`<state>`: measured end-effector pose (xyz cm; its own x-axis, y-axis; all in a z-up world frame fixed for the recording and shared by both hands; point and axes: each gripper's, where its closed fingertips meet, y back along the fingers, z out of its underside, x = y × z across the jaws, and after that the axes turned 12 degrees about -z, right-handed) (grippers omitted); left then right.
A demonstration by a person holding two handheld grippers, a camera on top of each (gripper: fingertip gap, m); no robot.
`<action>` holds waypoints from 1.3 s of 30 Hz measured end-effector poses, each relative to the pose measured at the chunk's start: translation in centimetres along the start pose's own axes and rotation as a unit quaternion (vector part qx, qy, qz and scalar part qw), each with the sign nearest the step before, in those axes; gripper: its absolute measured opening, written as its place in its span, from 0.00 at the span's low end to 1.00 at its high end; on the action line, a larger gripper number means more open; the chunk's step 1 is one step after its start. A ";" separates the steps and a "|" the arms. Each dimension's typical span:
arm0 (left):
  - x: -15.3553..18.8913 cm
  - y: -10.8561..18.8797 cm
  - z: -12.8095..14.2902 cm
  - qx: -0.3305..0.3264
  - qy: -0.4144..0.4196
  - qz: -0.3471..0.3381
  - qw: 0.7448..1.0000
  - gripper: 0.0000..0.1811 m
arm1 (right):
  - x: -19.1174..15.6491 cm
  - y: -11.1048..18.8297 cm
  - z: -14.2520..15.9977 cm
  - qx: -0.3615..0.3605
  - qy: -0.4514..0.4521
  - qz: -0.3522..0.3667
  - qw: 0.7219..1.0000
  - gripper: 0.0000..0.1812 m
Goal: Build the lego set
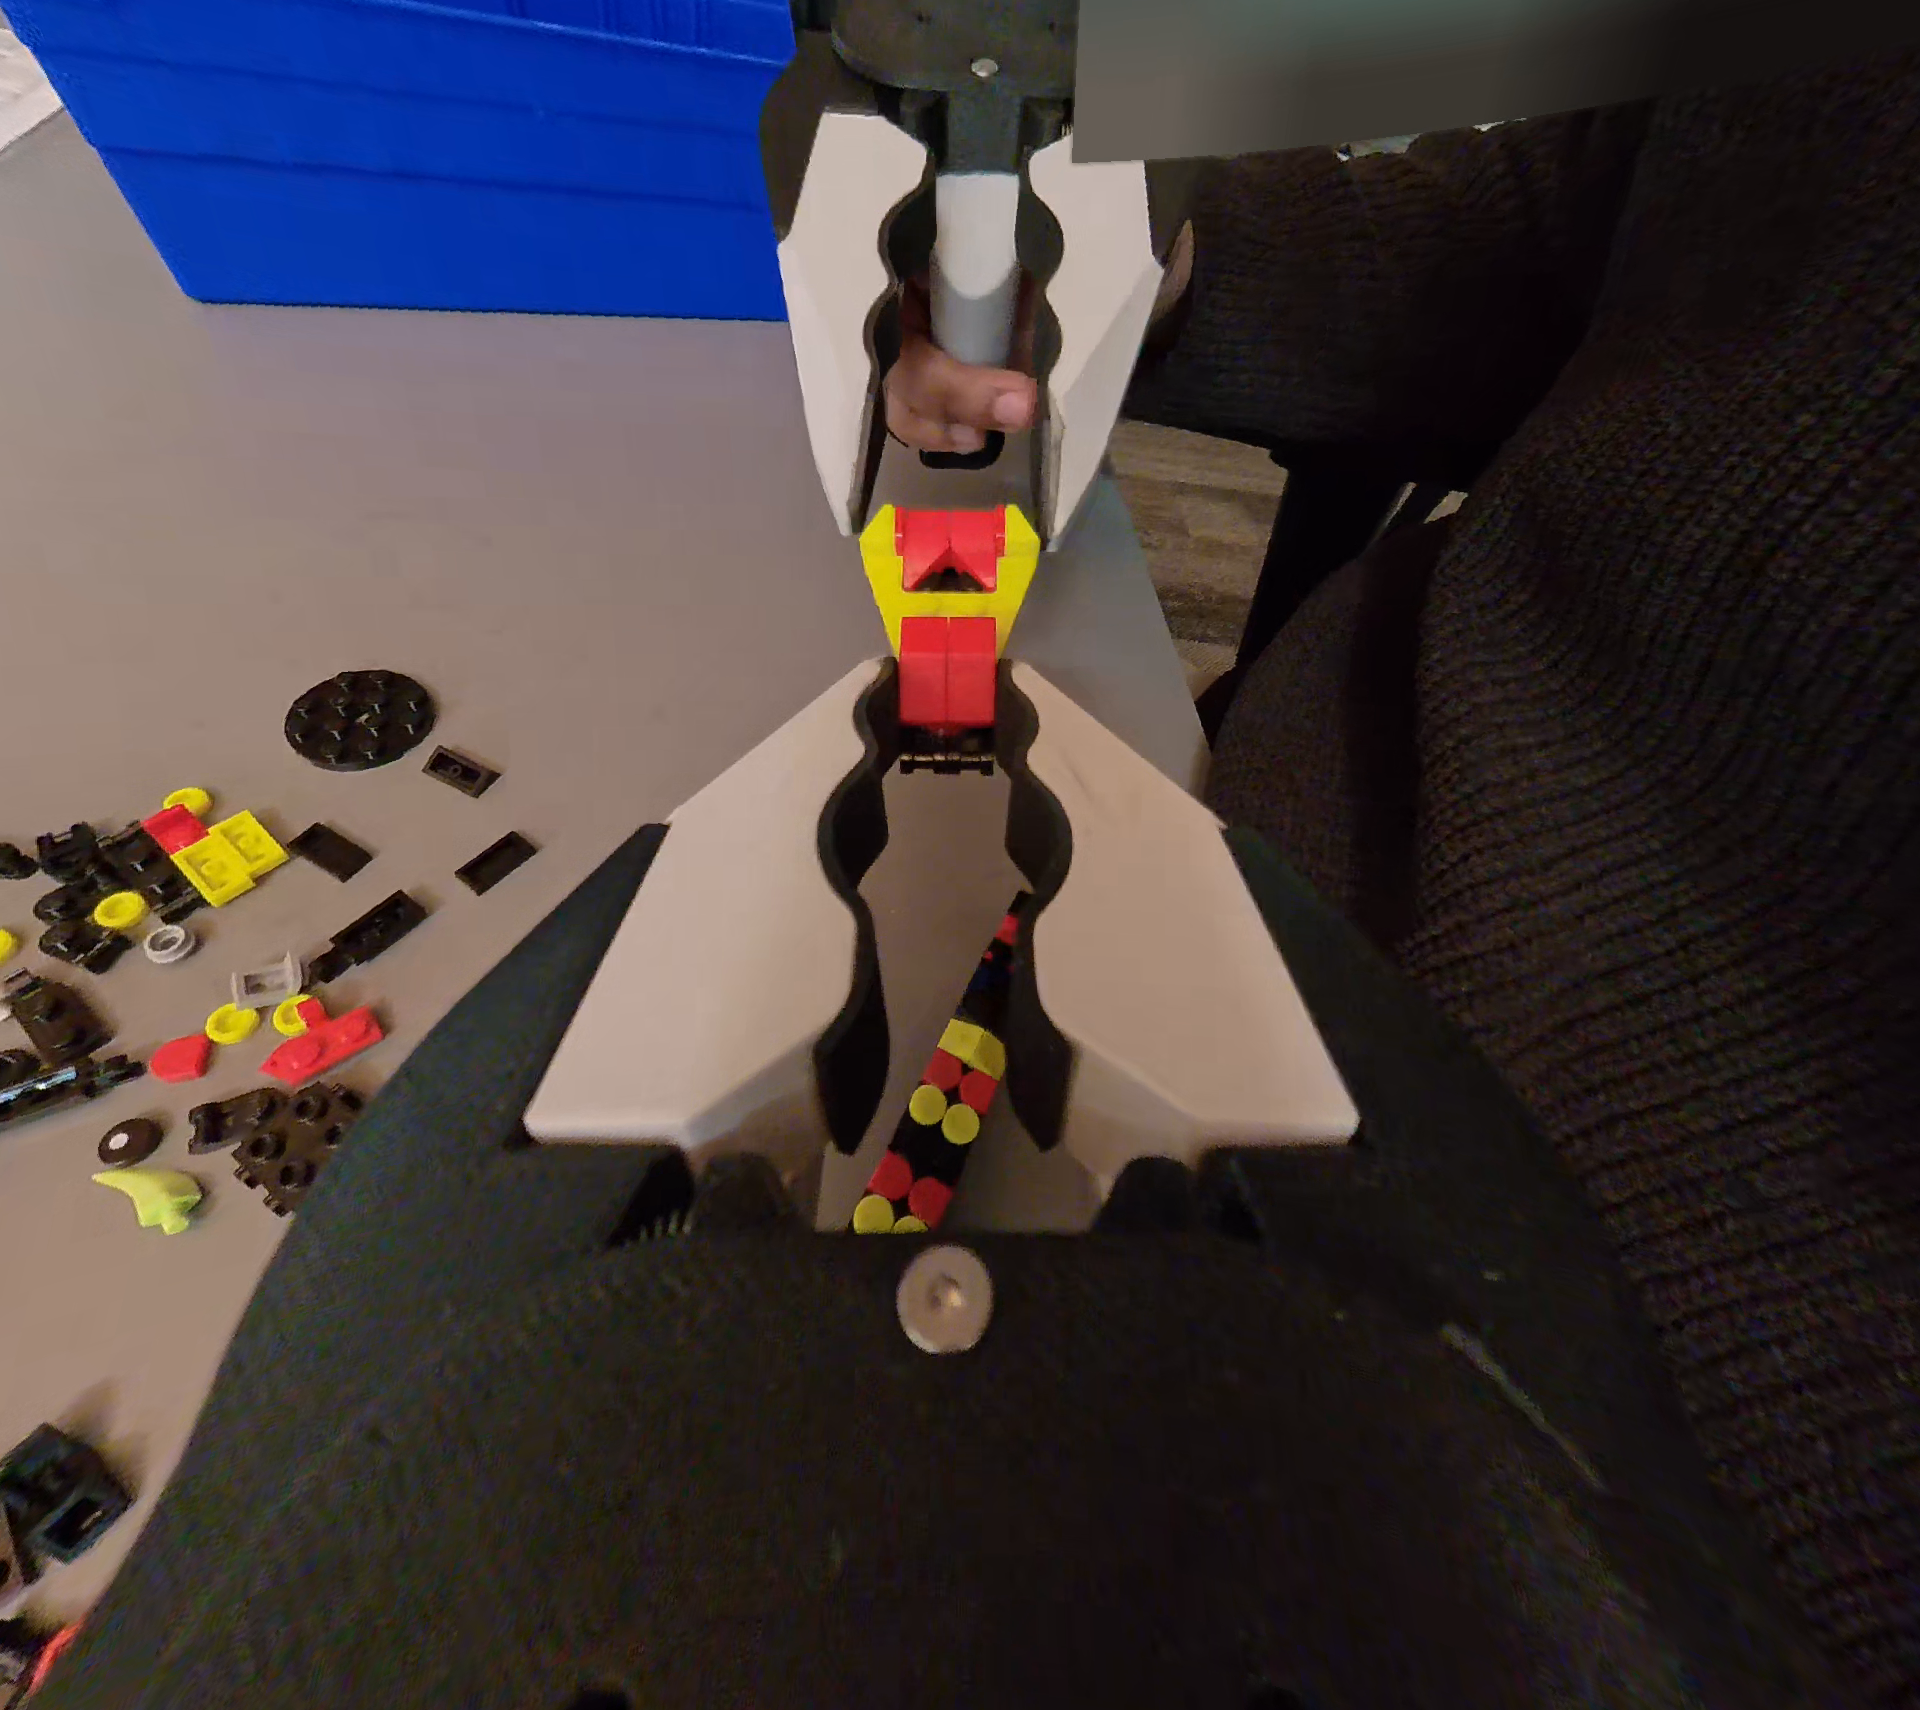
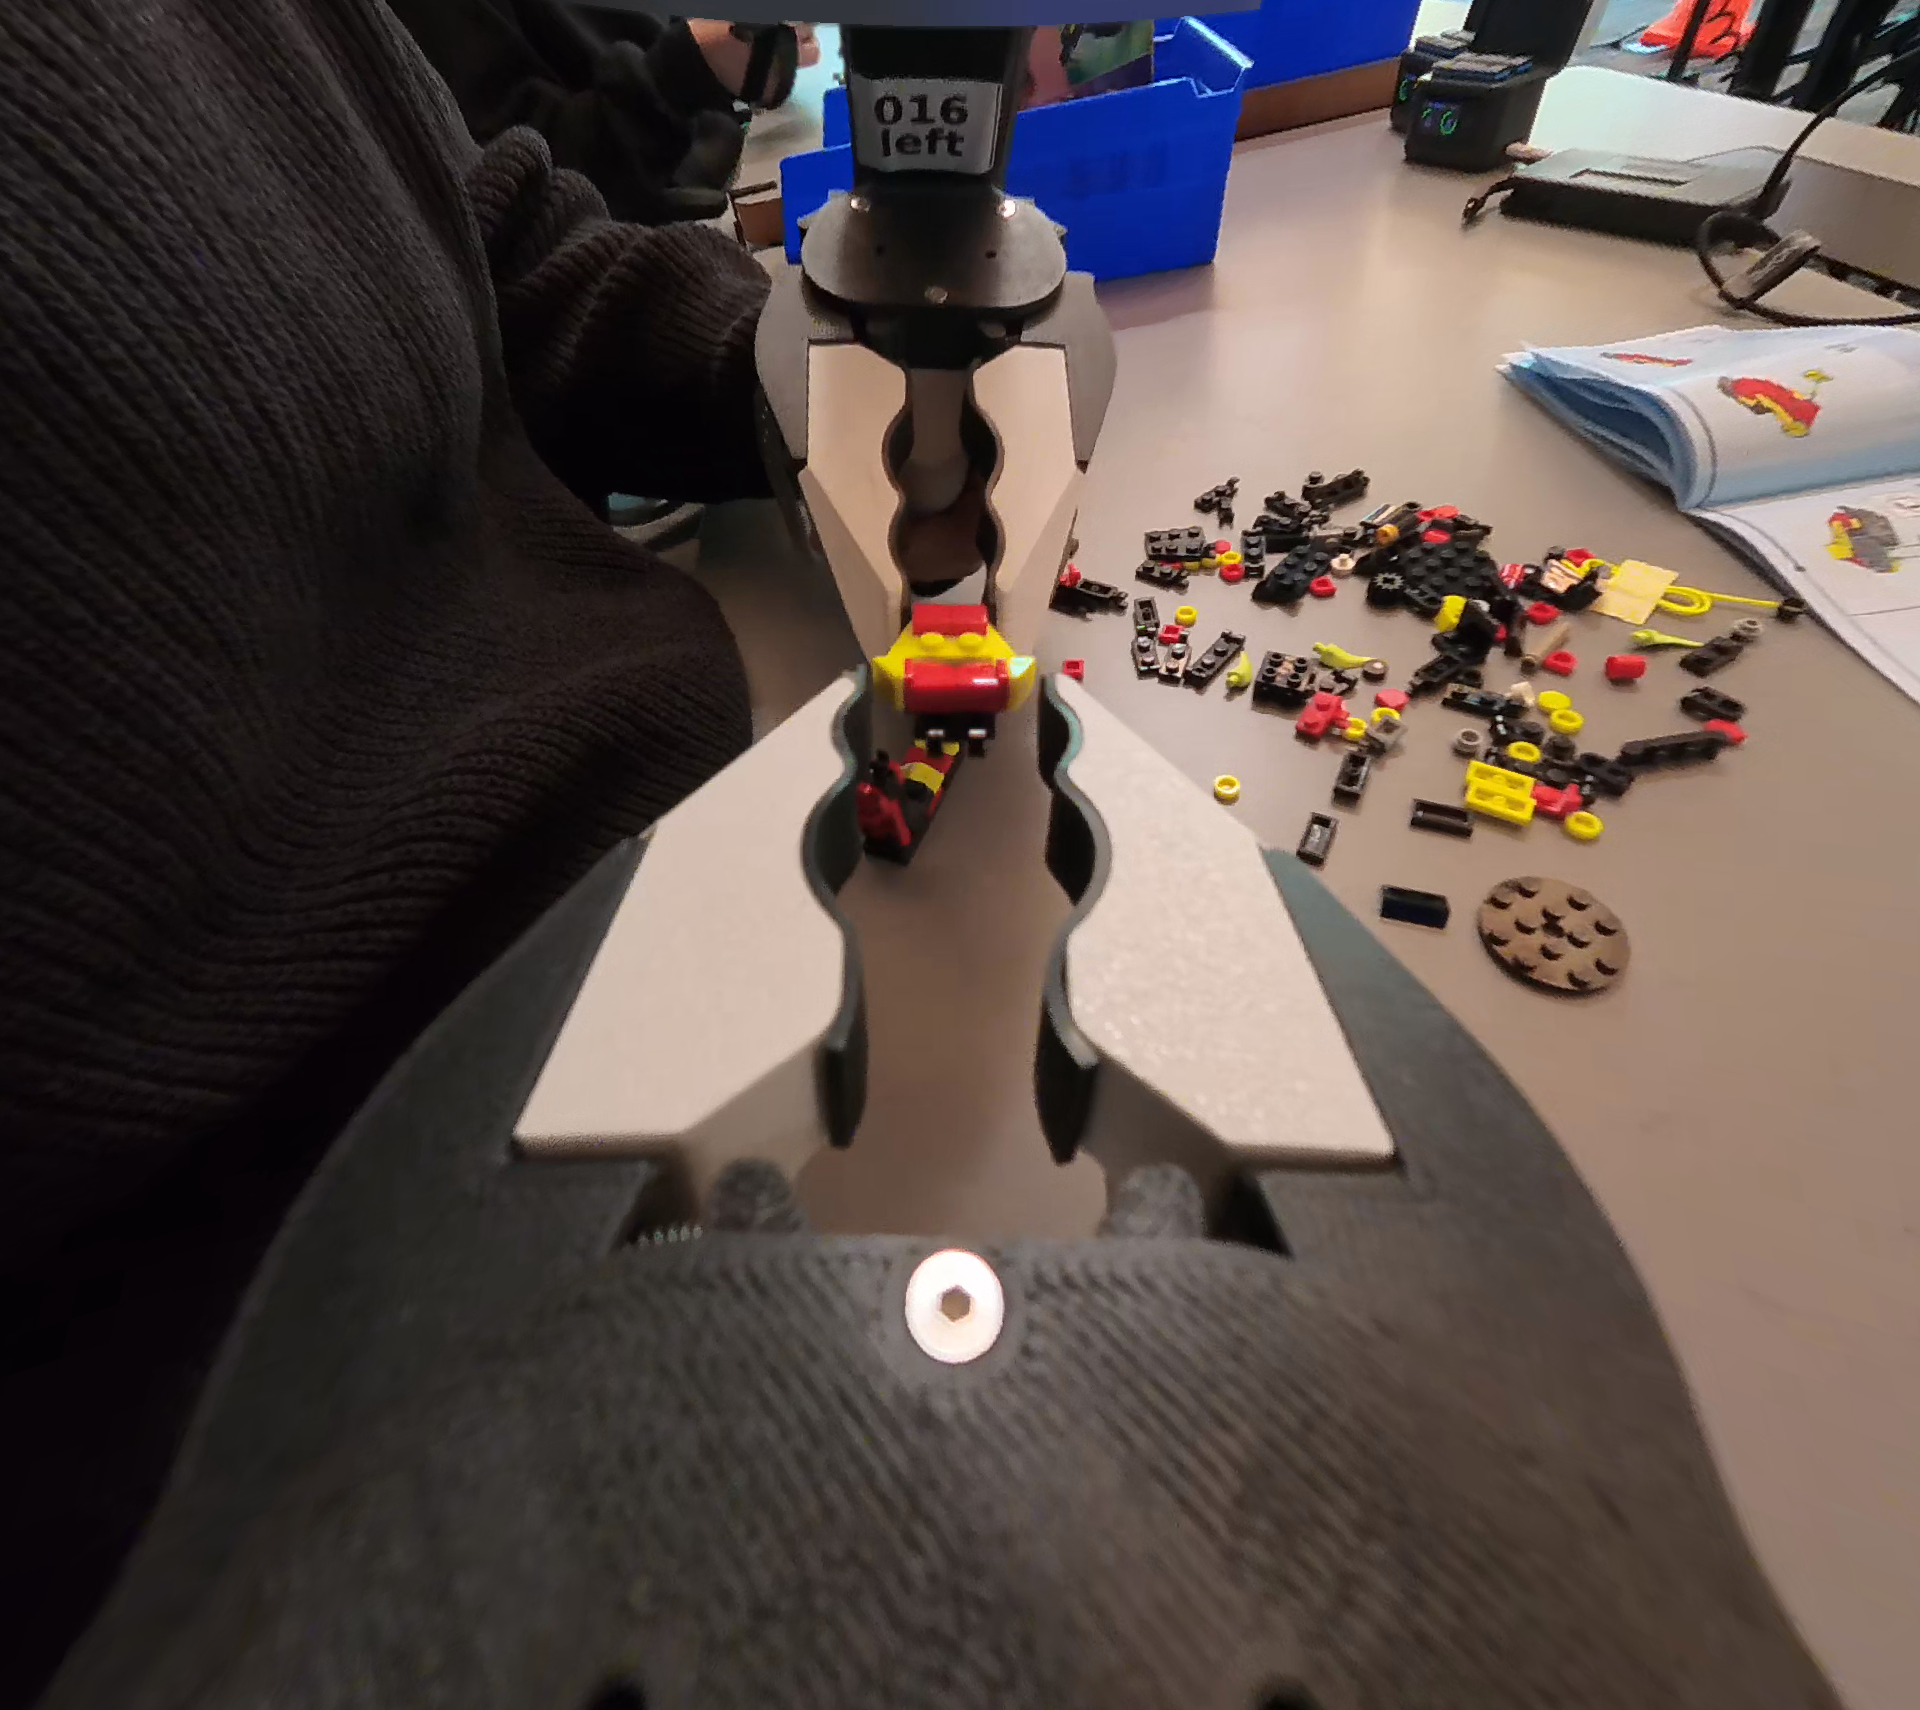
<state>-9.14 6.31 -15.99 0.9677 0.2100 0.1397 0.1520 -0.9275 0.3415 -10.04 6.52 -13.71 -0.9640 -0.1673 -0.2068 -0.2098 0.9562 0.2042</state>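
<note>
A small red and yellow lego assembly (image 1: 951,611) is held in the air between both grippers, above the grey table (image 1: 520,465). My left gripper (image 1: 948,681) is shut on its red end. My right gripper (image 2: 951,689) faces the left one and is closed on the wider yellow end (image 2: 951,668). In the left wrist view the right gripper (image 1: 951,522) comes in from above. A long black strip with red and yellow round tiles (image 1: 940,1110) lies on the table beneath; it also shows in the right wrist view (image 2: 904,793).
Loose black, red and yellow pieces (image 2: 1455,642) are scattered on the table, with a round black plate (image 2: 1553,933) nearby. An open instruction booklet (image 2: 1714,413) lies beyond them. Blue bins (image 1: 416,133) stand at the back. A person's dark sleeve (image 2: 312,517) is close by. Left and right tips are no more than a few centimetres apart. Both grippers' tips are roughly 15 cm from the round black plate (image 2: 1553,933).
</note>
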 end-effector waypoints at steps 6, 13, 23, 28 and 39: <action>0.1 0.0 -0.1 0.002 0.002 0.001 1.000 0.09 | -0.2 0.0 0.0 0.002 -0.004 -0.006 1.000 0.14; 0.2 0.0 -0.2 0.004 0.001 0.002 1.000 0.09 | -0.3 -0.2 0.3 -0.011 0.002 -0.006 1.000 0.15; 0.2 0.0 -0.1 0.001 0.003 0.003 1.000 0.09 | -0.2 0.0 0.2 -0.006 -0.004 -0.005 1.000 0.16; 0.3 -0.1 0.0 -0.002 0.000 0.003 1.000 0.09 | -0.3 0.0 0.0 -0.001 -0.004 -0.009 1.000 0.15; 0.4 -0.1 -0.2 0.004 0.007 0.006 1.000 0.08 | -0.5 0.0 -0.1 0.007 -0.009 -0.017 1.000 0.14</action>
<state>-8.77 6.52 -15.77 0.9667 0.2026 0.1565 0.1415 -0.9323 0.3327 -9.56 6.64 -13.52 -0.9535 -0.1953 -0.2298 -0.2393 0.9536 0.1826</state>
